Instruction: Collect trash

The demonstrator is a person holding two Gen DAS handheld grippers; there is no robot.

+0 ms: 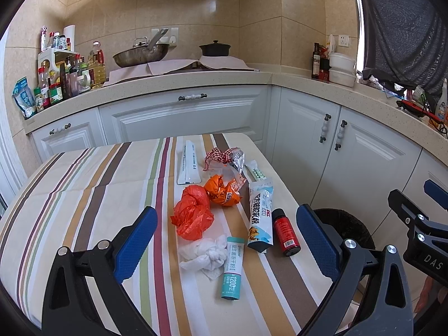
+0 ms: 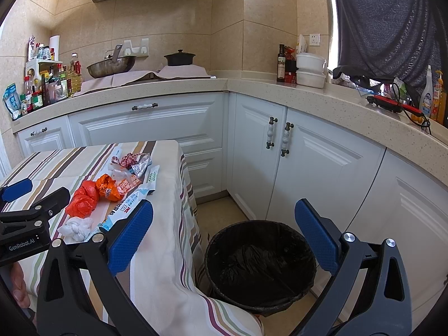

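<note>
Trash lies on the striped table (image 1: 84,184): a red plastic bag (image 1: 191,215), an orange wrapper (image 1: 222,190), a crumpled white tissue (image 1: 205,256), a teal tube (image 1: 232,268), a white-blue pouch (image 1: 260,218), a small red bottle (image 1: 285,232), a long white sachet (image 1: 188,163) and a checked ribbon with foil (image 1: 226,155). My left gripper (image 1: 226,245) is open and empty, just above the tissue and tube. My right gripper (image 2: 224,240) is open and empty above the black-lined bin (image 2: 260,263) on the floor beside the table.
White cabinets (image 2: 308,162) and an L-shaped counter (image 1: 196,81) surround the table. A wok (image 1: 141,54), a black pot (image 1: 215,49), bottles (image 1: 61,78) and white containers (image 1: 341,68) stand on the counter. The bin rim also shows in the left wrist view (image 1: 350,224).
</note>
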